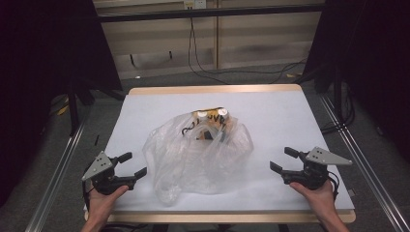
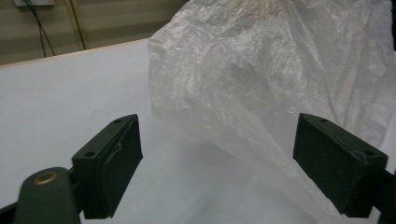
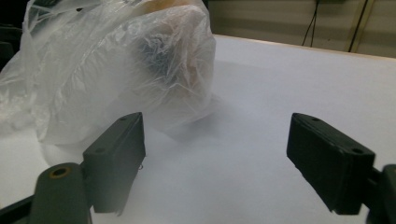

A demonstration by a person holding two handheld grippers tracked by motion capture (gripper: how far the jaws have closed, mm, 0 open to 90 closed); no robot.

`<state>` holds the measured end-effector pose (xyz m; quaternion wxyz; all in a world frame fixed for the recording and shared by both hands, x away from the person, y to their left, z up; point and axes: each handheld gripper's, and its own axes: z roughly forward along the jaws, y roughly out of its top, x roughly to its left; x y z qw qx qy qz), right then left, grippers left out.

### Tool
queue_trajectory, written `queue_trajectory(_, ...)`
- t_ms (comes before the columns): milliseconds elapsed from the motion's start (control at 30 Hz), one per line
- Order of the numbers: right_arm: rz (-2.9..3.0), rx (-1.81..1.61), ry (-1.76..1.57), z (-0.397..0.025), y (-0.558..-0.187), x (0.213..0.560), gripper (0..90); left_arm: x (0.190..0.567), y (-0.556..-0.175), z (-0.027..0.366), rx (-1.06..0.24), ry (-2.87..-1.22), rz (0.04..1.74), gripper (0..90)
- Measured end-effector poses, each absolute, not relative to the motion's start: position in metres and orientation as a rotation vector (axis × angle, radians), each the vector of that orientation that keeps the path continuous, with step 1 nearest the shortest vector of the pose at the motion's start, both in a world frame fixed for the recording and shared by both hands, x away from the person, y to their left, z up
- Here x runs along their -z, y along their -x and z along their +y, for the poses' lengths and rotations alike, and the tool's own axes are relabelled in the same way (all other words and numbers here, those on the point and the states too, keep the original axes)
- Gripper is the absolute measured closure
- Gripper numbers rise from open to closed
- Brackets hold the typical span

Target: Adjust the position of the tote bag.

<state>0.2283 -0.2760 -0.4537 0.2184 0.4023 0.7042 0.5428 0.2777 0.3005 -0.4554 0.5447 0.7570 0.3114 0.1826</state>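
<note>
A crumpled clear plastic bag lies in the middle of the white table. Yellow-and-white items show through its far end. My left gripper hovers at the bag's left side, open, jaws wide apart and empty. In the left gripper view the bag rises just ahead of the jaws and reaches toward the right one. My right gripper sits open to the right of the bag, a short gap from it. In the right gripper view the bag stands ahead and to the left, with a dark shape inside it.
The table has a wooden edge at the back and front. Metal rails run along both sides. Cables lie on the floor beyond the table. Dark stands flank the far corners.
</note>
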Motion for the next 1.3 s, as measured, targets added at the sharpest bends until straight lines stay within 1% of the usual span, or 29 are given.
queue_trajectory(67,1.96,-1.502,-1.098,-0.275,-0.228,0.454,23.6,0.454,-0.277,0.3,-0.43,-1.814,0.727,16.4)
queue_trajectory(133,1.972,-1.499,-1.085,-0.275,-0.228,0.453,24.7,0.454,-0.276,0.299,-0.425,-1.806,0.731,17.4)
queue_trajectory(167,1.98,-1.493,-1.082,-0.275,-0.228,0.453,27.2,0.454,-0.276,0.3,-0.43,-1.82,0.73,18.2)
queue_trajectory(200,2.0,-1.503,-1.078,-0.274,-0.229,0.454,29.1,0.455,-0.276,0.3,-0.402,-1.801,0.723,18.8)
queue_trajectory(233,2.02,-1.507,-1.085,-0.273,-0.23,0.454,33.6,0.454,-0.276,0.301,-0.406,-1.806,0.73,19.5)
queue_trajectory(333,2.033,-1.508,-1.077,-0.271,-0.23,0.453,34.9,0.454,-0.275,0.3,-0.404,-1.799,0.729,19.5)
queue_trajectory(367,2.054,-1.51,-1.072,-0.27,-0.23,0.453,38.8,0.454,-0.274,0.3,-0.421,-1.807,0.741,19.0)
queue_trajectory(433,2.059,-1.512,-1.075,-0.269,-0.231,0.453,39.3,0.454,-0.274,0.3,-0.437,-1.815,0.746,18.6)
queue_trajectory(467,2.077,-1.518,-1.083,-0.268,-0.232,0.453,41.6,0.455,-0.273,0.299,-0.427,-1.811,0.767,18.6)
queue_trajectory(533,2.087,-1.516,-1.087,-0.267,-0.232,0.454,42.4,0.455,-0.273,0.299,-0.436,-1.819,0.766,18.5)
queue_trajectory(600,2.109,-1.509,-1.094,-0.266,-0.232,0.453,43.8,0.455,-0.272,0.299,-0.416,-1.821,0.755,19.2)
queue_trajectory(700,2.125,-1.511,-1.084,-0.262,-0.231,0.452,46.5,0.453,-0.268,0.299,-0.425,-1.838,0.738,22.4)
queue_trajectory(800,2.159,-1.514,-1.052,-0.256,-0.229,0.45,51.8,0.45,-0.265,0.295,-0.413,-1.841,0.725,27.7)
queue_trajectory(833,2.159,-1.514,-1.052,-0.256,-0.229,0.45,51.8,0.45,-0.264,0.295,-0.413,-1.848,0.709,27.7)
queue_trajectory(933,2.191,-1.524,-1.015,-0.25,-0.227,0.447,57.1,0.447,-0.26,0.291,-0.399,-1.868,0.684,32.2)
queue_trajectory(1000,2.202,-1.53,-1.006,-0.246,-0.225,0.446,59.4,0.446,-0.258,0.288,-0.384,-1.869,0.687,33.6)
queue_trajectory(1067,2.24,-1.539,-0.963,-0.237,-0.223,0.444,63.7,0.445,-0.256,0.285,-0.358,-1.875,0.651,36.9)
queue_trajectory(1133,2.267,-1.557,-0.94,-0.228,-0.222,0.443,64.7,0.444,-0.254,0.283,-0.341,-1.877,0.64,41.9)
queue_trajectory(1200,2.277,-1.555,-0.932,-0.225,-0.222,0.442,65.2,0.443,-0.253,0.282,-0.349,-1.885,0.649,42.7)
queue_trajectory(1233,2.293,-1.554,-0.919,-0.221,-0.222,0.443,65.4,0.444,-0.253,0.28,-0.326,-1.881,0.639,43.4)
queue_trajectory(1267,2.323,-1.557,-0.893,-0.212,-0.223,0.443,65.7,0.443,-0.251,0.278,-0.346,-1.882,0.653,46.2)
queue_trajectory(1300,2.323,-1.557,-0.893,-0.212,-0.223,0.443,65.7,0.442,-0.25,0.278,-0.377,-1.896,0.661,46.2)
